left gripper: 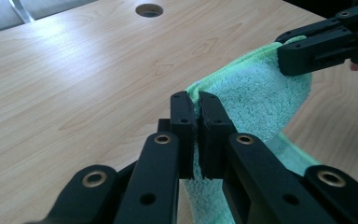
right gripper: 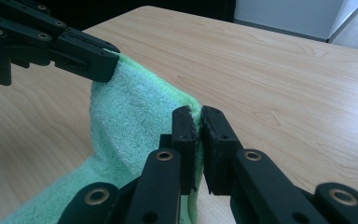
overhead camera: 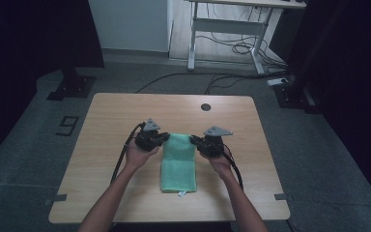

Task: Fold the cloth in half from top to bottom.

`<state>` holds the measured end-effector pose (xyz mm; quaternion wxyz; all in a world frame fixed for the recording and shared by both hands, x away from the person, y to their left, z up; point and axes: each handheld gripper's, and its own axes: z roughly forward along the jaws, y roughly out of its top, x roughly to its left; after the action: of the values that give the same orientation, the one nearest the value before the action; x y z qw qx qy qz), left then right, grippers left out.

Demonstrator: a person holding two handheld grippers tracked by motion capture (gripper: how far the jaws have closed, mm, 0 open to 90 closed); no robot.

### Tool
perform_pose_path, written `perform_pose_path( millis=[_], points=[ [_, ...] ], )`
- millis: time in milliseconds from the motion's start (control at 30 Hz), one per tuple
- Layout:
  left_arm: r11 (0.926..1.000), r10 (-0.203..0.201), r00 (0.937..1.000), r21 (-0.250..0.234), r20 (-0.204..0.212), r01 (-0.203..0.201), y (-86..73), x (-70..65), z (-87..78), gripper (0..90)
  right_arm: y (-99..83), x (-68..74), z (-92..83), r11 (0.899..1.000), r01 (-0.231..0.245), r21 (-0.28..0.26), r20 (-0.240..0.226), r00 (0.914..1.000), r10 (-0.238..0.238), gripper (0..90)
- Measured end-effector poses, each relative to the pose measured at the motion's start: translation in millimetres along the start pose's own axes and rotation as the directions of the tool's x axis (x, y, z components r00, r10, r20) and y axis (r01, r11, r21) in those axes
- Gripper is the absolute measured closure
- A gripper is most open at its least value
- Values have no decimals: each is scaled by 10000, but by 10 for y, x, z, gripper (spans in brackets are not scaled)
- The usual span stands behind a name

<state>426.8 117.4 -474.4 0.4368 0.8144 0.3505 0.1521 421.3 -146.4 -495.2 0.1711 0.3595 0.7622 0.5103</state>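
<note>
A light green towel (overhead camera: 178, 164) lies folded lengthwise in the middle of the wooden table (overhead camera: 106, 121). Its far end is lifted off the wood. My left gripper (overhead camera: 164, 137) is shut on the towel's far left corner (left gripper: 196, 91). My right gripper (overhead camera: 192, 139) is shut on the far right corner (right gripper: 195, 106). The two grippers face each other across the raised edge. In the left gripper view the towel (left gripper: 256, 93) sags between my jaws and the right gripper (left gripper: 286, 52). In the right gripper view the towel (right gripper: 130, 121) hangs from the left gripper (right gripper: 109, 63).
A round cable hole (overhead camera: 206, 107) sits near the table's far edge. A small white tag (overhead camera: 181, 194) sticks out at the towel's near end. Beyond the table stand a white desk frame (overhead camera: 227, 29) and loose cables (overhead camera: 222, 79) on the floor.
</note>
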Motion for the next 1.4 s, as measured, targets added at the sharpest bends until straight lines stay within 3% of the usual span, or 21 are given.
perform_pose_path(
  millis=[433, 933, 1067, 1400],
  points=[
    [9997, 245, 9993, 33, 282, -246, -184, -188, -180, 853, -159, 158, -146, 9998, 205, 33, -356, 9992, -203, 835],
    [9995, -267, 9983, 199, 512, 257, -281, -187, -166, 854, -218, 191, -162, 9998, 109, 192, -520, 9986, -99, 835],
    [9995, -272, 9981, 191, 553, 262, -318, -231, -199, 854, -245, 185, -187, 9997, -145, 208, -719, 9973, 159, 834],
    [9990, -428, 9958, 123, 810, 419, -432, -325, -271, 855, -336, 261, -269, 9997, -131, 196, -913, 9957, 148, 834]
  ],
)
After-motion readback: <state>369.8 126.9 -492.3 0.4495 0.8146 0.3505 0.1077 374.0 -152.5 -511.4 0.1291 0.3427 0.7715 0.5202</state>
